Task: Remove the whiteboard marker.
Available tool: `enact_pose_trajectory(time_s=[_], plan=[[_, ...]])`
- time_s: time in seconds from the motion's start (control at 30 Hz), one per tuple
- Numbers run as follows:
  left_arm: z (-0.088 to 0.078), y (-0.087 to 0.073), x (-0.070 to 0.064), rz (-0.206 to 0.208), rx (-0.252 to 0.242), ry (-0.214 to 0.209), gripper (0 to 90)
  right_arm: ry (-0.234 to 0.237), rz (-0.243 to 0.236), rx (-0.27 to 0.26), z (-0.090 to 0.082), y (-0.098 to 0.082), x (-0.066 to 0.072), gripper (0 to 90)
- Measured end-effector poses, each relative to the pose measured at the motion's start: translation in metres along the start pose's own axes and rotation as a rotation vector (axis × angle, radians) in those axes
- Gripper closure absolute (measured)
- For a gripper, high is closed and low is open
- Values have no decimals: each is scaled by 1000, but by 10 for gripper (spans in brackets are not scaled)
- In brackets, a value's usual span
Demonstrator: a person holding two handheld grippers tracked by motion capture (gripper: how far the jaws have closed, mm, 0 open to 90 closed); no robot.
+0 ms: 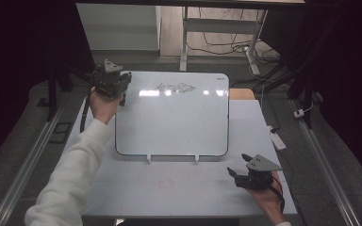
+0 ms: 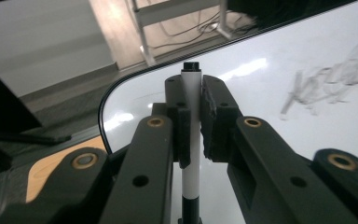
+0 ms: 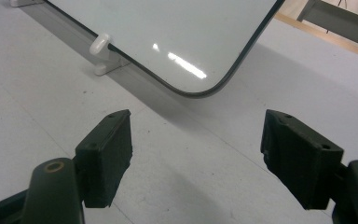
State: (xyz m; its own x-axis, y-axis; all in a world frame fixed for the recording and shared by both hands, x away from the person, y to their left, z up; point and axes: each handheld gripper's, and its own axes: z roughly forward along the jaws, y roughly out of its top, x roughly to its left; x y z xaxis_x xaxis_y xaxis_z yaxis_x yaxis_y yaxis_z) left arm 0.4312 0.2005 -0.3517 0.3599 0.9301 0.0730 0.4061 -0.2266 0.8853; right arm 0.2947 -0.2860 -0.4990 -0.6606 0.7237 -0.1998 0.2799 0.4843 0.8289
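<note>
right gripper [image 1: 238, 173] rests near the table's front edge [image 1: 179, 214], jaws spread, nothing between. whiteboard [image 1: 172, 122] lies beyond, scribble [image 1: 174, 87] at its far side. left gripper [image 2: 193, 116] pinches marker [image 2: 191, 140] mid-barrel: likely light, stiff, slick; a grip nearer the tip should steady it. open board to the right.

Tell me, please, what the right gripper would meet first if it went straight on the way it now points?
Probably the whiteboard: in the right gripper view its rounded near corner lies straight ahead of the open right gripper, with bare white table between them. Kept low, it might slide along the table and strike the board's edge, though depth is hard to judge.
</note>
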Motion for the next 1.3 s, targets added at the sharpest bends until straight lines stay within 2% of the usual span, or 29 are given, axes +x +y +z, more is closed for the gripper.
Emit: enact_pose_trajectory(time_s=[0.27, 0.33, 0.37, 0.43, 0.53, 0.93, 0.97, 1.0, 1.13, 1.17, 1.23, 1.27, 1.3], plan=[[-27, -12, -13, 37, -49, -110, 813, 5, -4, -3, 2, 1, 2, 250], [-34, -16, -19, 42, -64, -147, 813, 0, -4, -6, 2, 2, 4, 253], [-37, -18, -22, 48, -69, -162, 813, -6, -3, -34, 2, 1, 6, 260], [-43, -23, -29, 57, -79, -192, 812, -7, -1, -48, 2, 1, 7, 260], [-51, -30, -41, 70, -91, -241, 813, 7, 3, -48, 4, 4, 10, 261], [-72, -61, -88, 111, -117, -447, 812, 105, 40, -52, 11, 29, 27, 284], [-73, -63, -93, 118, -115, -463, 812, 139, 45, -53, 14, 36, 32, 289], [-73, -65, -98, 121, -116, -478, 812, 139, 45, -53, 14, 36, 32, 289], [-70, -74, -116, 131, -110, -530, 812, 212, 66, -66, 22, 57, 49, 315], [-68, -76, -121, 135, -107, -542, 812, 212, 66, -66, 22, 57, 49, 315], [-65, -79, -129, 142, -101, -559, 812, 245, 77, -70, 26, 65, 56, 328], [-64, -81, -133, 143, -101, -568, 812, 279, 87, -70, 30, 73, 64, 341], [-63, -82, -137, 143, -100, -574, 812, 279, 87, -70, 30, 73, 64, 341]])
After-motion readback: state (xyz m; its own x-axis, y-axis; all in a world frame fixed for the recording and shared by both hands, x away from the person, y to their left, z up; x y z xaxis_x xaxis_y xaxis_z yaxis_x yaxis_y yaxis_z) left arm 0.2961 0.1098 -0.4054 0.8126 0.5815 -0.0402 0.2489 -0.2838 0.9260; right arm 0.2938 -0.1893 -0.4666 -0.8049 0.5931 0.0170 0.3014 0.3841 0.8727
